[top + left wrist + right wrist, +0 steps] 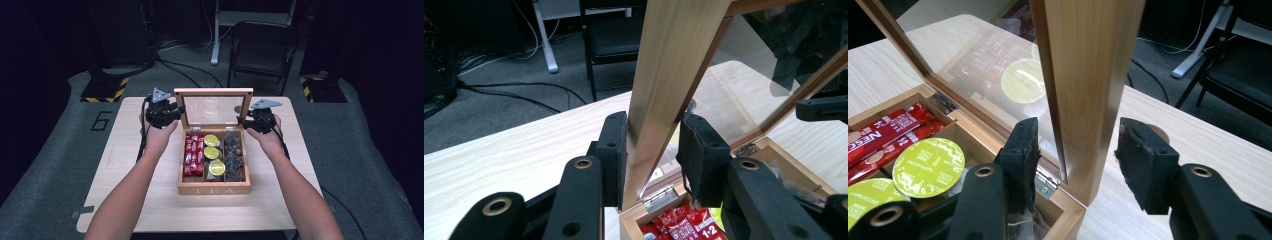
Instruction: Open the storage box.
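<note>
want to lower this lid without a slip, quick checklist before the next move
1. Glass-paned wooden lid of the wooden tea box stands upright: ok.
2. Left gripper pads against the lid's left frame: cannot tell, one pad touches and the other seems to stand just off.
3. Right gripper gripping the right frame: not ok, a gap shows at one pad.
4. Red sachets, lime-green capsules and clear packets sit below the box rim: ok.

Dim room w/ lit table point(150, 200), glass lid point(988, 65) glare, soft focus.
</note>
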Available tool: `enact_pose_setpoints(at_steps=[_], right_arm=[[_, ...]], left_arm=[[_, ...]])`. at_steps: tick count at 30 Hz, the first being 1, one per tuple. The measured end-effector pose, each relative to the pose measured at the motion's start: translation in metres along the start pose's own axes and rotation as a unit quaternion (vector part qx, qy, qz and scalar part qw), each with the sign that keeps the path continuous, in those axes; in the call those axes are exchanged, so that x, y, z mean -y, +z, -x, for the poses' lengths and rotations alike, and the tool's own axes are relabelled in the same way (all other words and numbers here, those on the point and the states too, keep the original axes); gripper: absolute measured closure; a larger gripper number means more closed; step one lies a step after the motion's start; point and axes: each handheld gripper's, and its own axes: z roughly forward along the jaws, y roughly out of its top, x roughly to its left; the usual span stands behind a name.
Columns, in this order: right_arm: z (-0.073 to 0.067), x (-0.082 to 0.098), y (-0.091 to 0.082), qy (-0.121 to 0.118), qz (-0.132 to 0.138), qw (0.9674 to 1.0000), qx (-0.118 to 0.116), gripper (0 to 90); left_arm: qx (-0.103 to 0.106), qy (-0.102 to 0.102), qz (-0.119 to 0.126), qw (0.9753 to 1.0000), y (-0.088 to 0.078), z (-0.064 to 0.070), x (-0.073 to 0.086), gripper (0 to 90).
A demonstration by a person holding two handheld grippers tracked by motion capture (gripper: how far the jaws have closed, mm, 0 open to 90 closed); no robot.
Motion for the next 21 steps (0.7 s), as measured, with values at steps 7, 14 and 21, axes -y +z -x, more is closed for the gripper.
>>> enact_pose_setpoints(at_steps=[7, 14, 21], right_arm=[[0.001, 0.0, 0.008, -0.001, 0.0, 0.9999, -0.012, 55.3], [0.005, -0.001, 0.009, 0.001, -0.002, 0.9997, -0.024, 57.4], [0.01, -0.002, 0.011, -0.003, 0.003, 0.9996, -0.03, 59.3]], left_arm=[[-0.003, -0.004, 0.004, 1.0, 0.002, 0.0, 0.0, 64.7], [-0.002, -0.005, 0.008, 0.9999, 0.004, -0.001, -0.001, 62.4], [-0.003, -0.002, 0.003, 1.0, 0.0, -0.001, 0.002, 53.0]])
